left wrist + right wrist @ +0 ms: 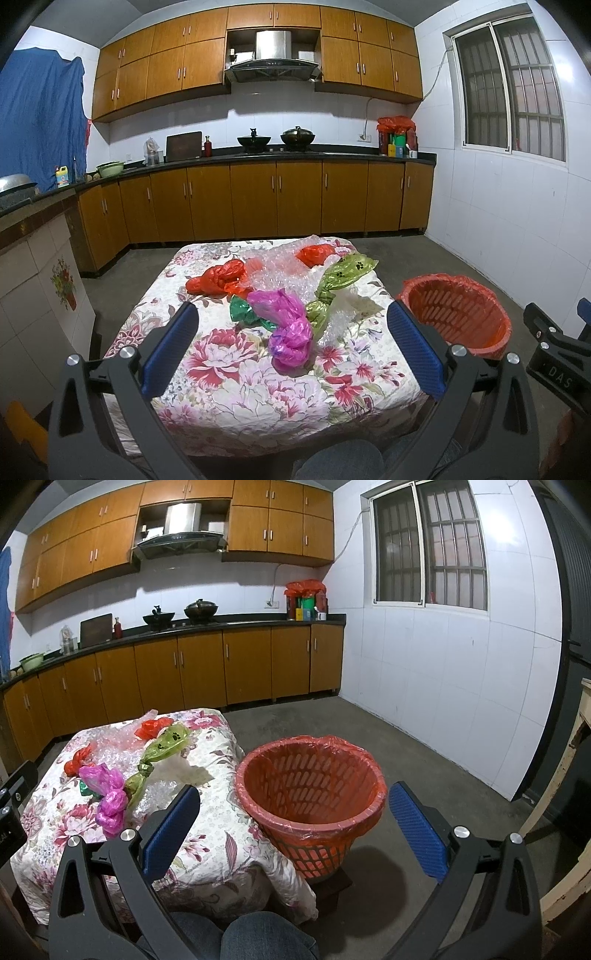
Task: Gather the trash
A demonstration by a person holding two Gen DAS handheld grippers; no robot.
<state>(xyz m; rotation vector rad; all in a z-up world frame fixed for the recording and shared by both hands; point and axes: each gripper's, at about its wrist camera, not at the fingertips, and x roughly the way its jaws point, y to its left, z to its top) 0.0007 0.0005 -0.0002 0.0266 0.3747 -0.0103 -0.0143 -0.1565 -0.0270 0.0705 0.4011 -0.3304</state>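
A low table with a floral cloth (258,398) holds crumpled plastic bags: a magenta one (290,334) nearest, a dark green one (242,312), a light green paw-print one (338,284), two red ones (218,278) (314,254), and clear bubble wrap (284,269). My left gripper (291,349) is open and empty, its fingers either side of the magenta bag and short of it. A red basket lined with a red bag (310,797) stands on the floor right of the table. My right gripper (295,834) is open and empty, just before the basket.
Kitchen counters and cabinets (258,199) run along the far wall and the left. A tiled wall with a window (428,550) is at the right. Bare concrete floor (388,738) lies beyond the basket. The person's knees (243,938) are below the grippers.
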